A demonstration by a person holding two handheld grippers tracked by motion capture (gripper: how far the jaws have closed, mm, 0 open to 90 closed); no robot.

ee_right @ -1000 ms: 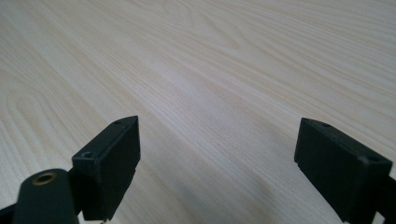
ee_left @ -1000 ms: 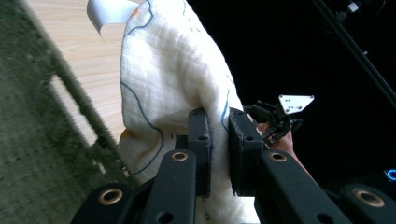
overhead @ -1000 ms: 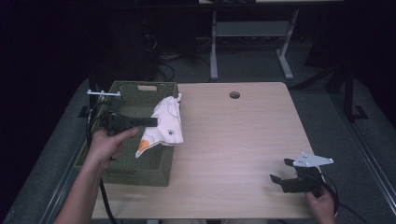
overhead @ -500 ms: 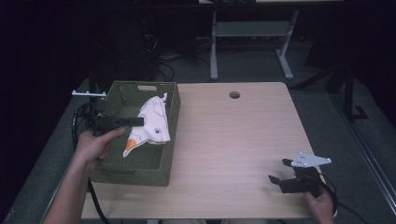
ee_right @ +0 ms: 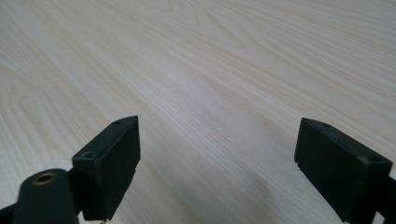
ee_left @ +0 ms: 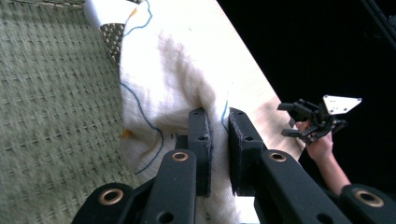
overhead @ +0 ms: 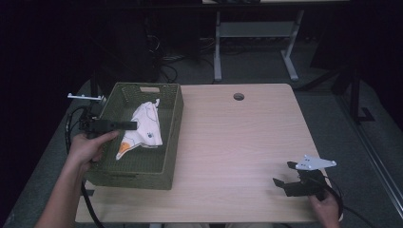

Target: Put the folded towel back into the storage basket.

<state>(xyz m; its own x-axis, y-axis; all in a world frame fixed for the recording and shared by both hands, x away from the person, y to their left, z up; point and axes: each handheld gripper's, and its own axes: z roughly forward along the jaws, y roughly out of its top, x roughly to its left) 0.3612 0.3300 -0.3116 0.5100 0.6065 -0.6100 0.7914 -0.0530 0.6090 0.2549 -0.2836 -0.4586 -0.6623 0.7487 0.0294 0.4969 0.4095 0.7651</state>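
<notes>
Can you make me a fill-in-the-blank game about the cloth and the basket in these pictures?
1. The left gripper is shut on a white ____.
2. The cloth hangs over the green woven ____.
3. The basket stands on a wooden ____.
4. The right gripper has its jaws ____ above the bare table.

Missing words: cloth; basket; table; open
</notes>
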